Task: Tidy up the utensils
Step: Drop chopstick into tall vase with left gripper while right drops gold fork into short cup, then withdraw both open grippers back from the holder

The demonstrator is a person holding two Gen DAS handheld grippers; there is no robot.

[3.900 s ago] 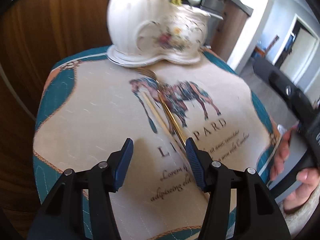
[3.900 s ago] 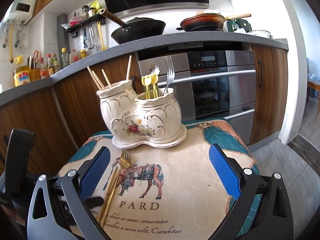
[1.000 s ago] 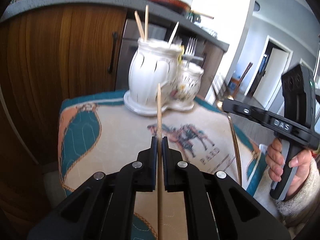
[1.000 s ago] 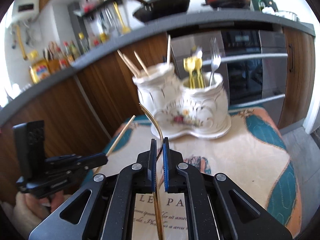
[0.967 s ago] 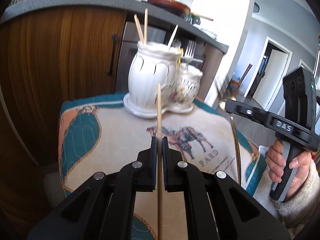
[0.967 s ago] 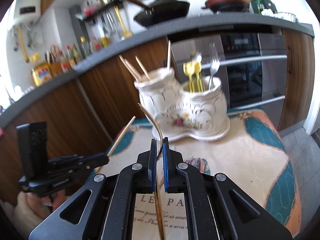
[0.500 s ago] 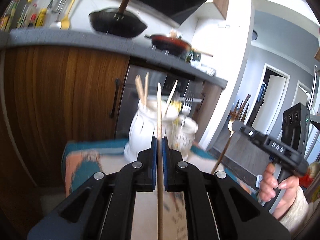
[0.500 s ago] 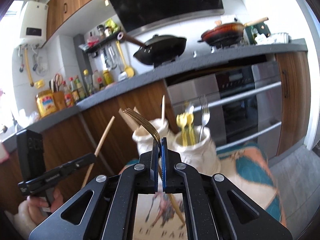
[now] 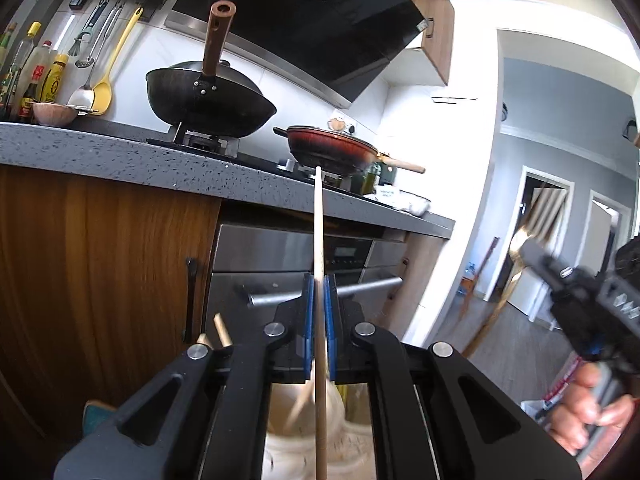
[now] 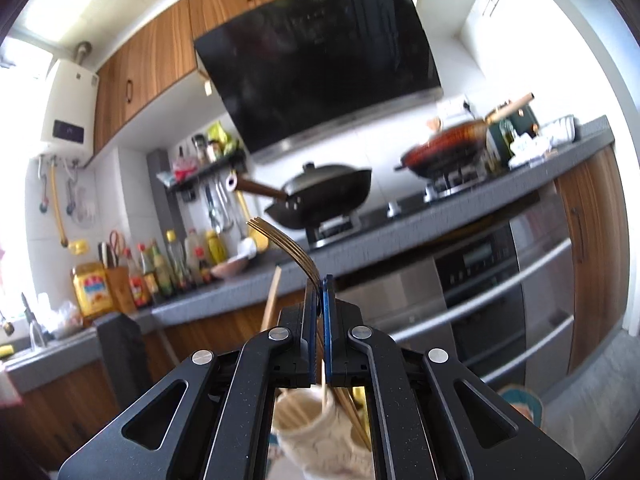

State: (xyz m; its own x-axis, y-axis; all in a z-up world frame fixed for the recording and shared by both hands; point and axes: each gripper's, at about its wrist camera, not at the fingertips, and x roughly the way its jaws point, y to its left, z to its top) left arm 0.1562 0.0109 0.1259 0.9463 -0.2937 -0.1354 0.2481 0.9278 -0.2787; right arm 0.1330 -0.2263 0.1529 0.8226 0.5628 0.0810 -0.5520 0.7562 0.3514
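Between the closed jaws of the left gripper [image 9: 319, 312] a wooden chopstick [image 9: 318, 232] is standing almost upright, its top reaching well above the blue pads and its lower part running down out of the picture. Below these jaws, the white ceramic holder [image 9: 304, 432] is showing only in pieces through the gaps of the black frame, so its rim and its compartments are hard to make out; two more chopstick tips [image 9: 218, 332] are sticking up just left of the left finger. Between the closed jaws of the right gripper [image 10: 319, 312] a gold fork [image 10: 288, 246] is being held by its neck, the tines curving up and to the left above the pads, while the handle is passing down behind the frame. Under these jaws the holder [image 10: 316, 436] is blurred and half covered, with thin sticks inside its left cup.

To the right of the left jaws, the left wrist view is showing what the right wrist view cannot: the right gripper [image 9: 532, 252] from outside, blurred, with the fork [image 9: 520, 240] crossing it and a hand [image 9: 588, 404] wrapped around the grip, cut off by the picture's edge. To the left of the right jaws, the right wrist view is giving only the chopstick [image 10: 271, 296] leaning above a dark block; the left gripper's fingers are hidden there. Beyond both pairs of jaws, a black wok [image 9: 208, 100] and a red pan [image 9: 332, 152] are sitting on the stove.
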